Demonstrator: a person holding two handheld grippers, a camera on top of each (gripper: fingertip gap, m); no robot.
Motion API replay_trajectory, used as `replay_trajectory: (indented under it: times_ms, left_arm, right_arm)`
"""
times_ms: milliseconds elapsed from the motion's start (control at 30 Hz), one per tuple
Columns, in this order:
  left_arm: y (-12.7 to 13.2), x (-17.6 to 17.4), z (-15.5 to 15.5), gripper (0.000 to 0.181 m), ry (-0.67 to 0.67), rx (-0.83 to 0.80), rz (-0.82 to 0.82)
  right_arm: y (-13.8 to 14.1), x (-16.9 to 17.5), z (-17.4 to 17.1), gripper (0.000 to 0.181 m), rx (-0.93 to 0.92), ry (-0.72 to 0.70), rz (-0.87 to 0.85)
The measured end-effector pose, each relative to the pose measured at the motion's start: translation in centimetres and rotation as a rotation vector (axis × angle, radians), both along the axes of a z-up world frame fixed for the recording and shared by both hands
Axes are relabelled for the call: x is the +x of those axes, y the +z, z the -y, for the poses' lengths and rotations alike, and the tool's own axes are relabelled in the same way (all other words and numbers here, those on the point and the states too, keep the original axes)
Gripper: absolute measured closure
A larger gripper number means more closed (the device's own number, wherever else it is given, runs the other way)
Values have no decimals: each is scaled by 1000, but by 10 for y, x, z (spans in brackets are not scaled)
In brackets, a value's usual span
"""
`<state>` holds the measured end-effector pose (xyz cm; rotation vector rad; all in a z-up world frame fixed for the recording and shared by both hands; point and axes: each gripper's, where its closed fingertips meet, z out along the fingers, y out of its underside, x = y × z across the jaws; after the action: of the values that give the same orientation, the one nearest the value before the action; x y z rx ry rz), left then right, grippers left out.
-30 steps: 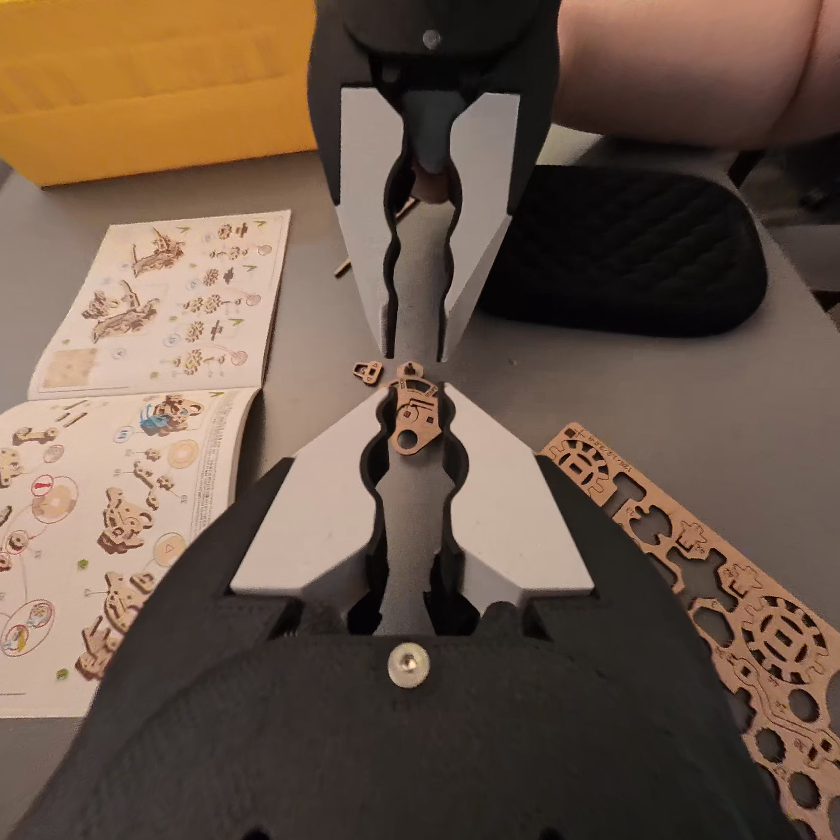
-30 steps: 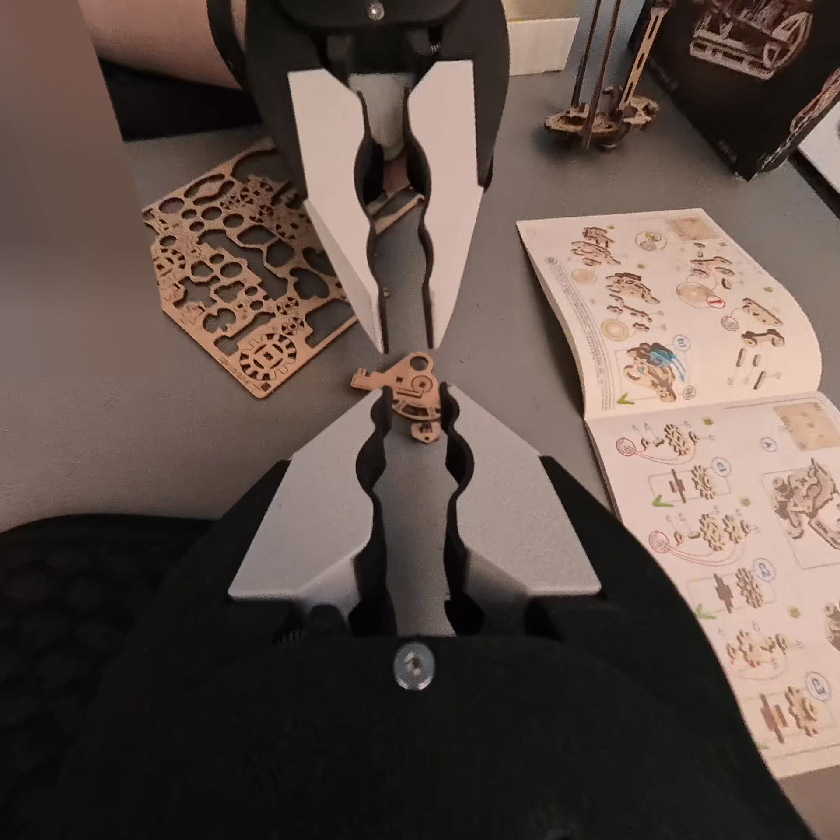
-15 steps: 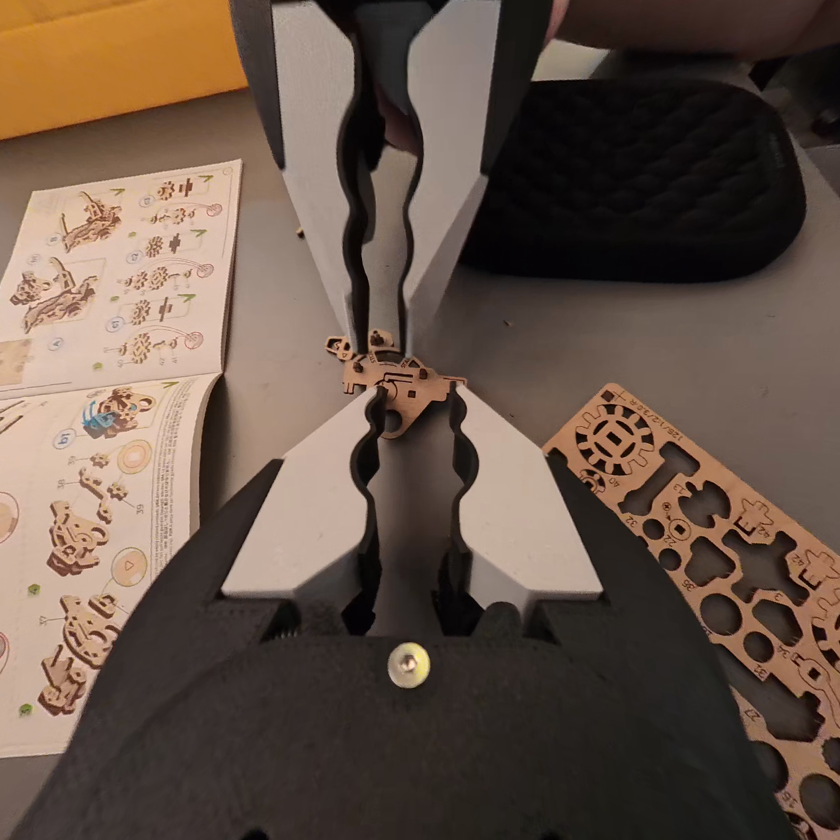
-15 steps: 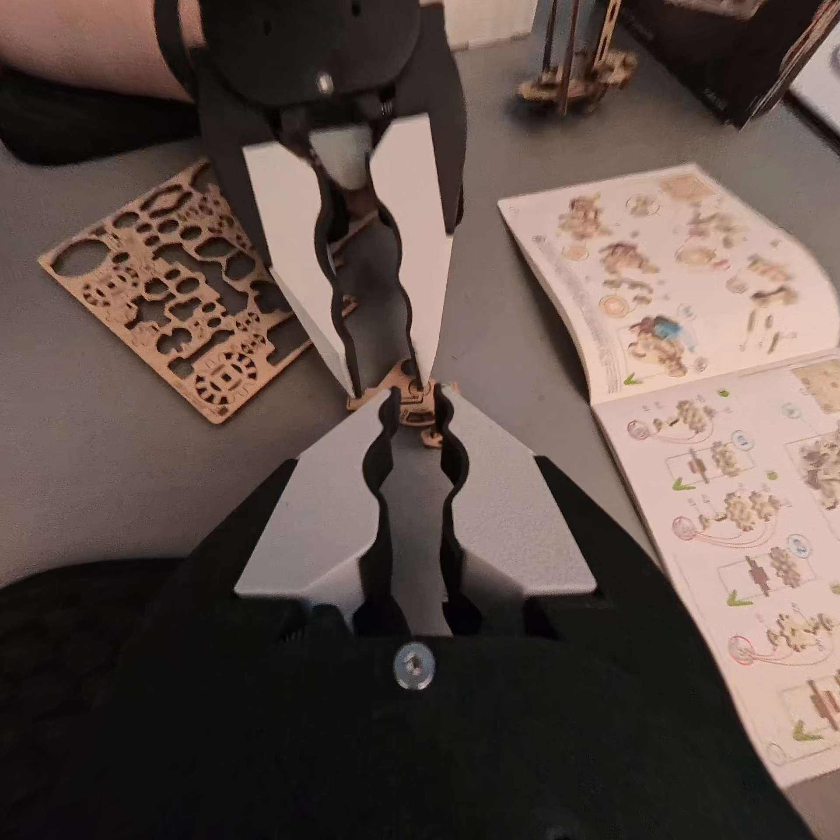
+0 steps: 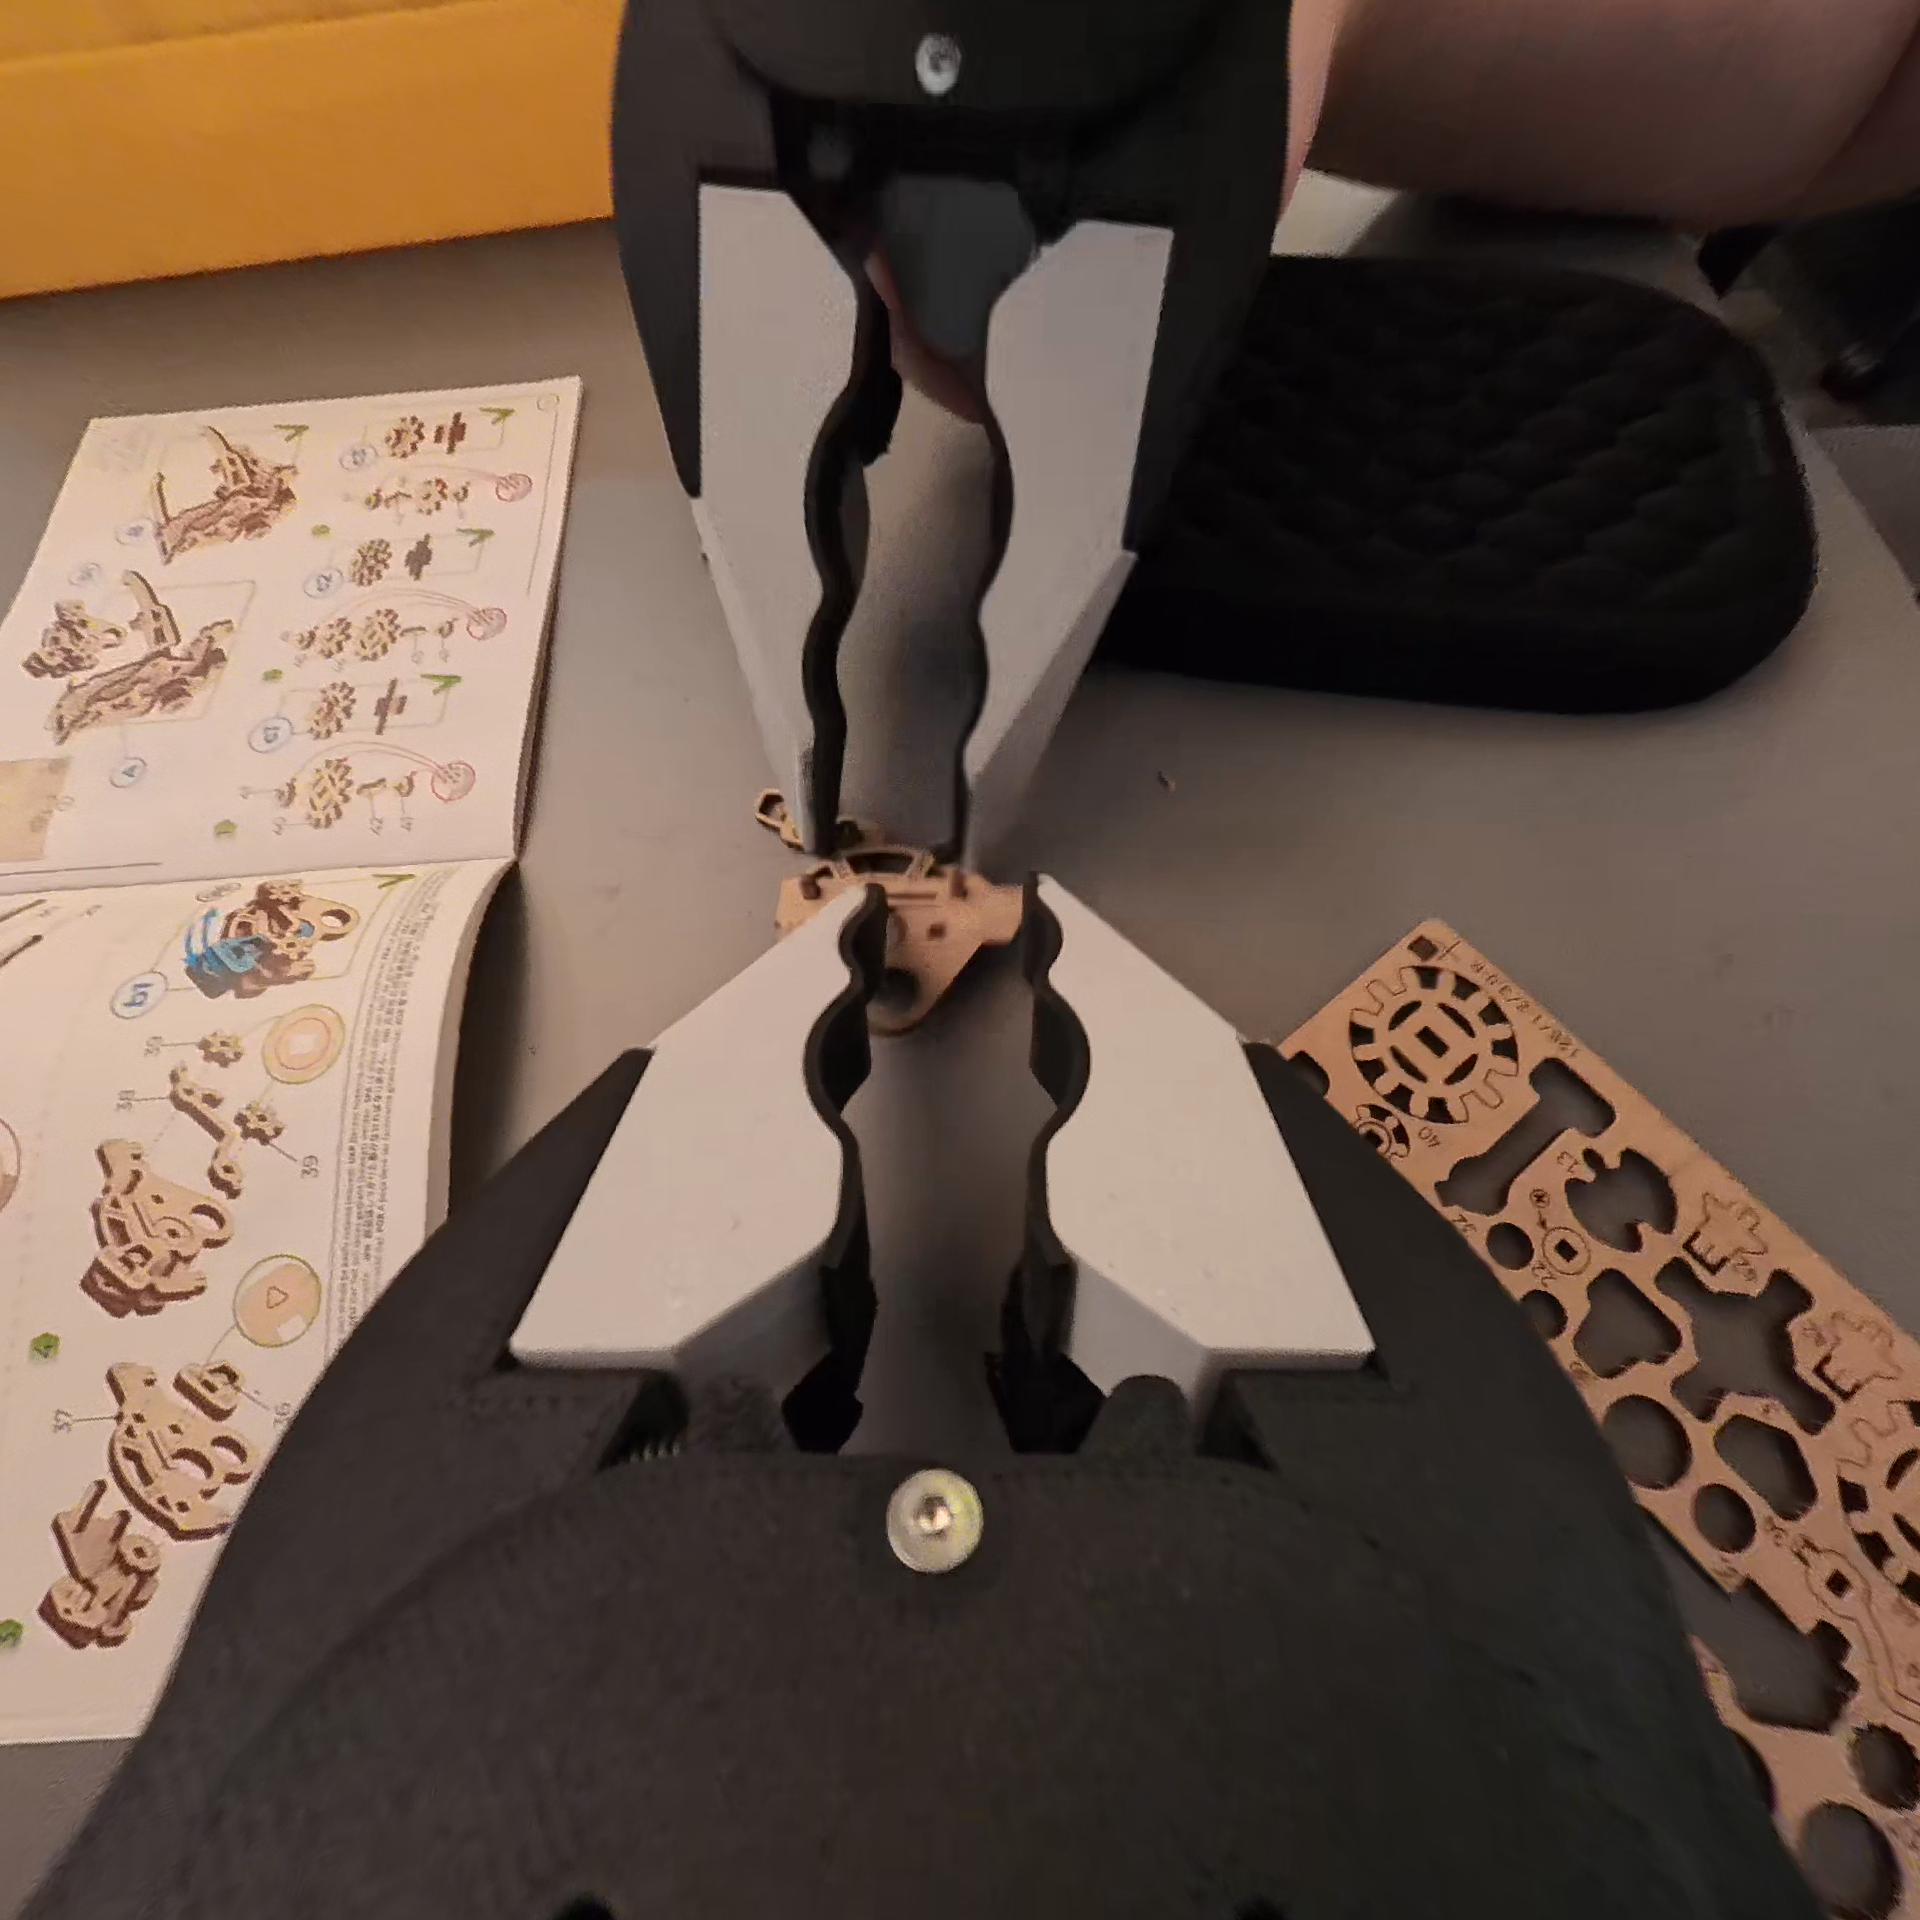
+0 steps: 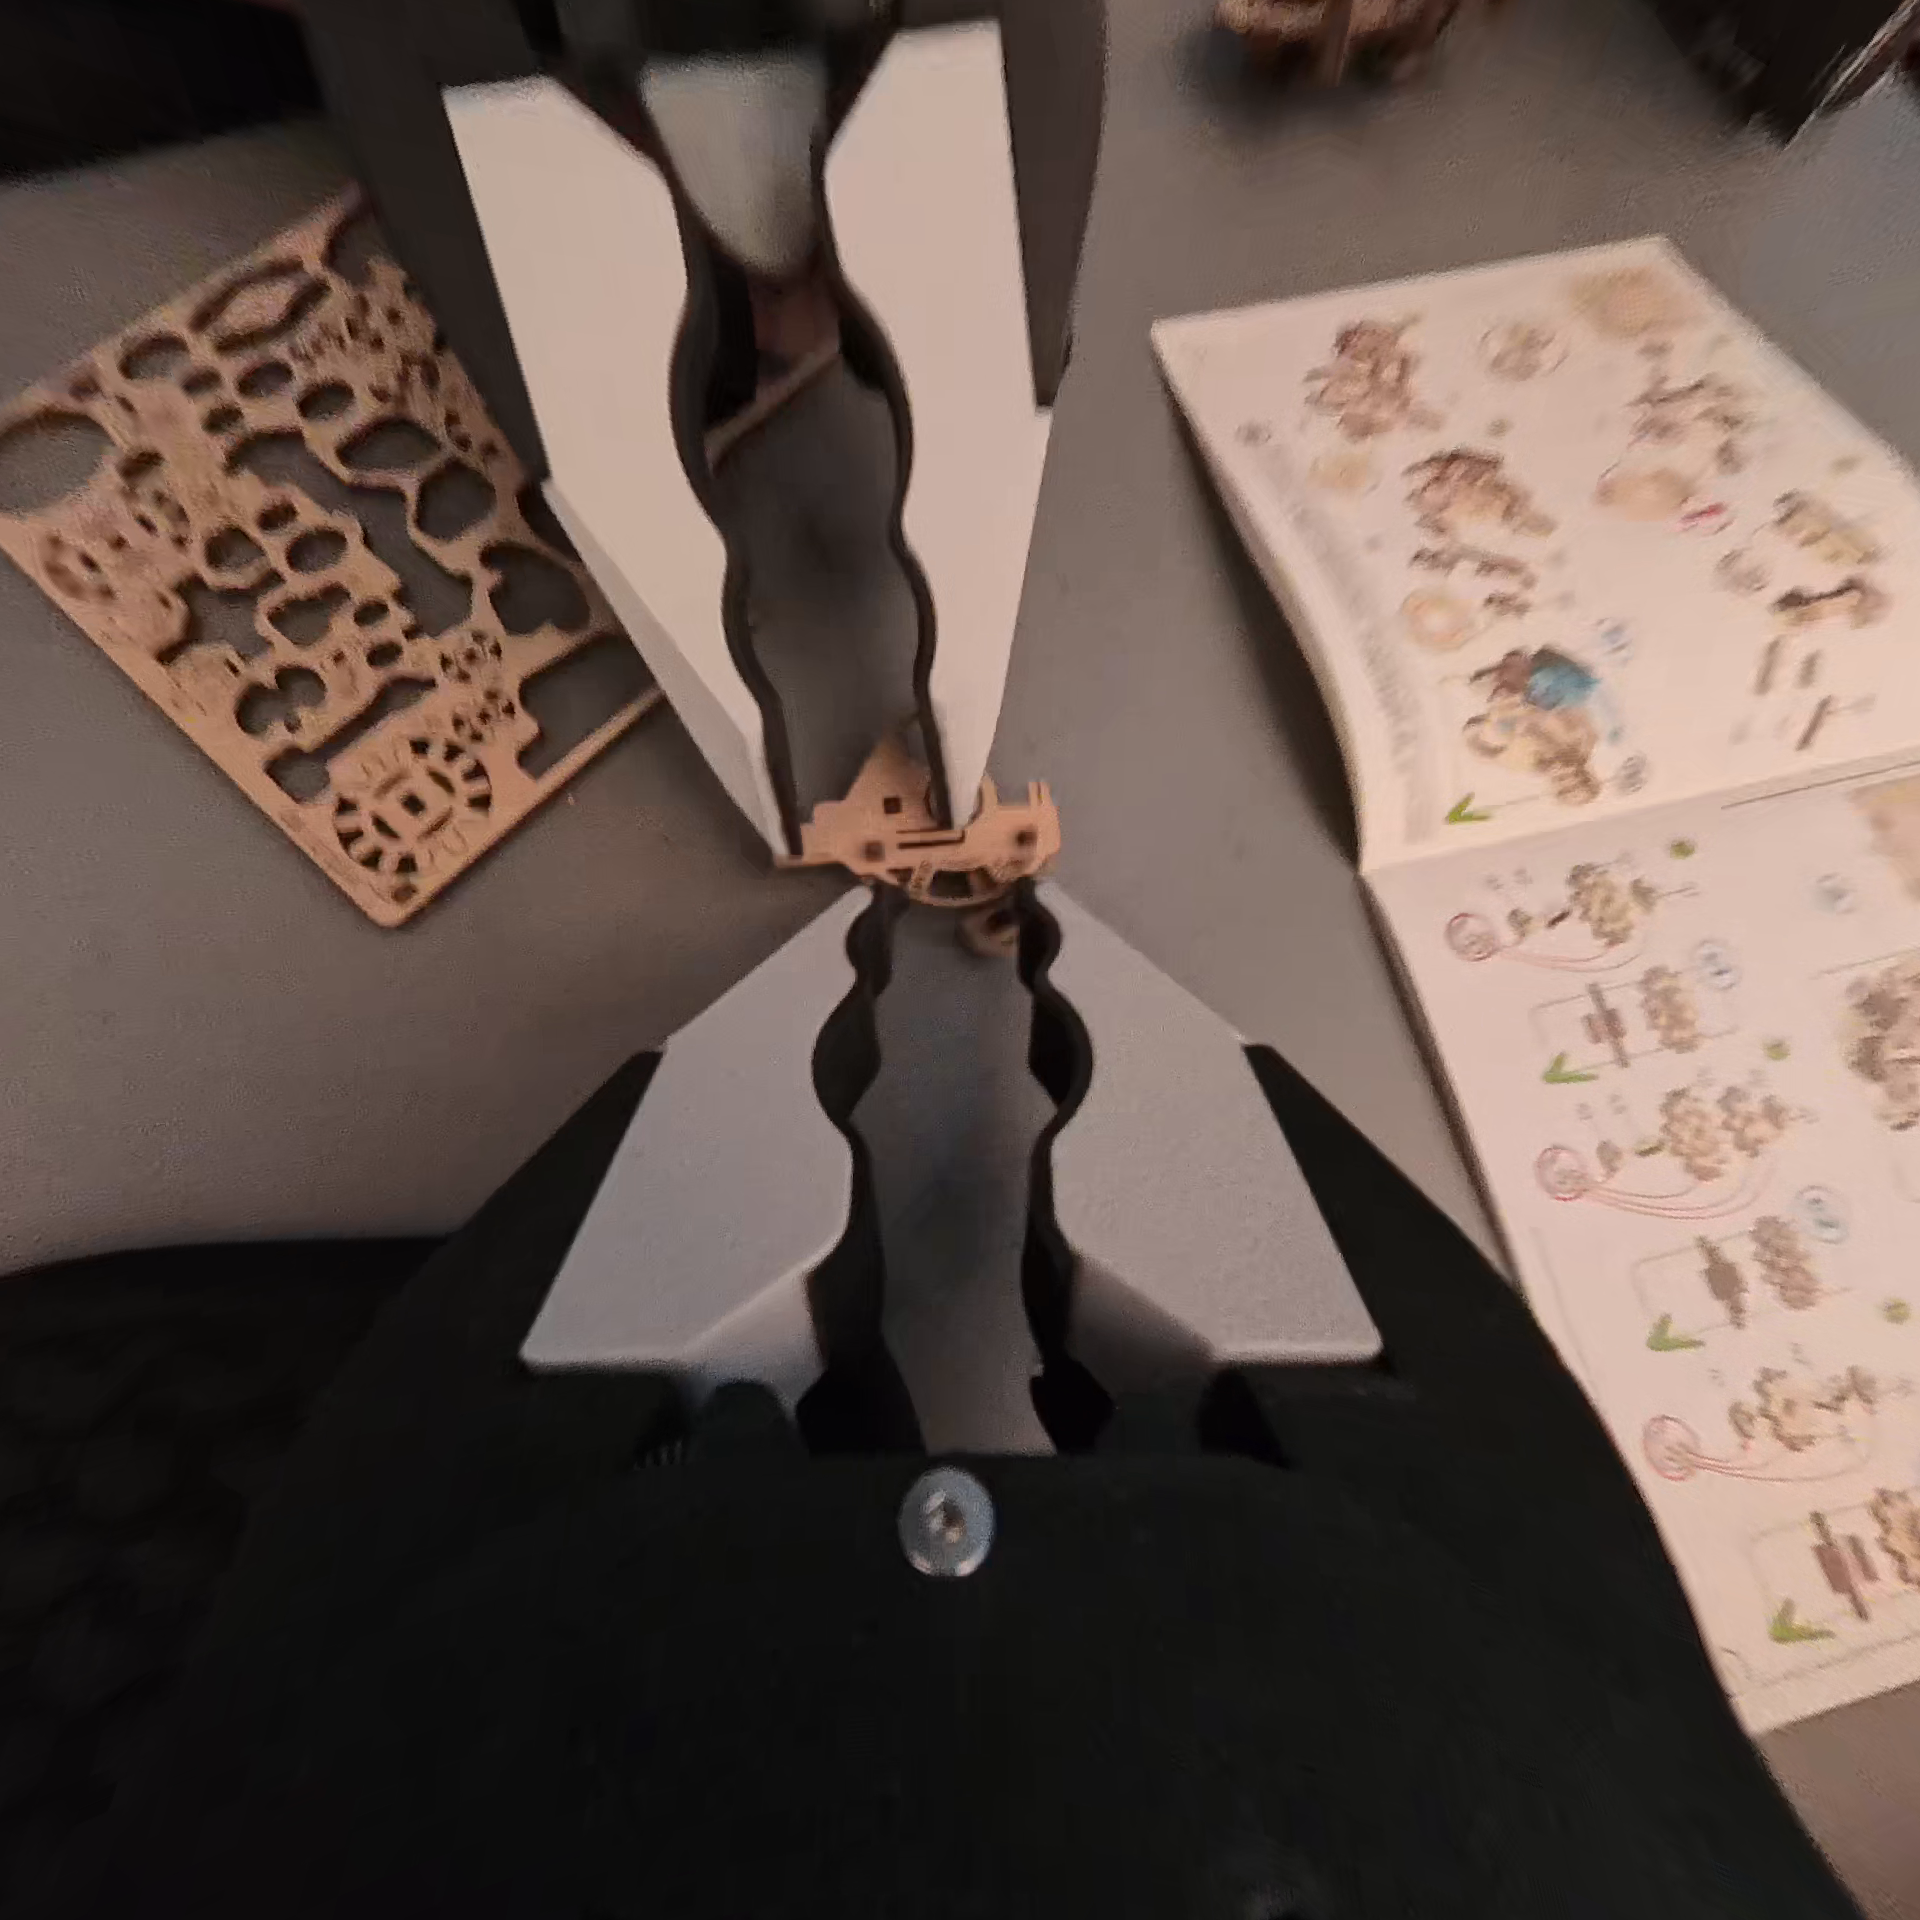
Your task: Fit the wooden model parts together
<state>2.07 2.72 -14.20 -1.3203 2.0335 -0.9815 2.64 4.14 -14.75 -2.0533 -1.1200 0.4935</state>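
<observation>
A flat wooden model part lies crosswise on the grey table, between the tips of both grippers. My left gripper has its jaws partly open; its left fingertip overlaps the part. My right gripper comes from the opposite side, tip to tip with the left, jaws partly open. In the right wrist view the part lies just beyond my right gripper, with the left gripper over it. A small loose wooden piece lies beside the right gripper's tip. I see no firm grip by either gripper.
An open instruction booklet lies to one side. A wooden sheet with cut-outs lies to the other. A black cushion, a yellow bin and a person's forearm are at the far side.
The wooden part has turned from lengthwise to crosswise between the tips. The two grippers have closed in on each other. My left jaws have widened a little.
</observation>
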Motion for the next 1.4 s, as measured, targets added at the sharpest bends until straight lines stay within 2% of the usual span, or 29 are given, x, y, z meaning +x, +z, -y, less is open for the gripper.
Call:
replay_trajectory:
  times_ms: [67,100,133,167,200,267,433,533,567,633,767,867,1033,1133,1200,1300,1400]
  left_arm:
    - [-1,0,0,156,4,-13,-10]
    - [-3,-1,-1,156,7,-12,-16]
    - [-3,0,-1,157,6,-14,-13]
    - [-3,0,0,156,5,-14,-16]
    - [-2,0,0,157,4,-16,-14]
    - [-2,-2,-1,155,4,-8,-14]
    - [13,-7,-13,148,32,25,45]
    - [1,-5,-15,146,33,36,-1]
    - [-4,-4,-16,146,32,51,-13]
    - [-5,-3,-14,149,26,57,-10]
    - [-5,-3,-15,153,47,62,-3]
    - [-4,-3,-18,149,71,69,-7]
    - [0,-12,-18,152,62,50,10]
    - [1,-12,-20,149,53,14,14]
    - [2,-11,-19,148,37,-3,16]
    - [-4,-10,-18,155,29,11,-11]
    - [-4,-10,-18,159,37,43,-3]
  right_arm:
    - [21,-4,-1,164,51,2,-52]
    - [23,-7,-1,168,62,8,-66]
    - [10,-5,0,167,32,10,-29]
    - [-4,-1,0,159,4,6,18]
    - [3,-2,-1,167,25,7,-8]
    - [17,-2,-2,167,65,2,-14]
    - [7,1,3,163,46,15,8]
    - [21,-2,-2,167,71,-15,-56]
    - [19,-1,-6,171,59,-39,-68]
    - [0,6,-7,163,-2,-73,-11]
    - [28,0,-7,166,72,-92,-79]
    - [1,2,-3,166,19,-90,16]
    - [24,-7,-3,168,75,-81,-59]
    - [10,-7,-4,166,49,-82,8]
    - [15,-8,-5,168,55,-106,-18]
    - [2,-3,-8,170,13,-143,17]
    - [14,-4,-8,165,50,-153,2]
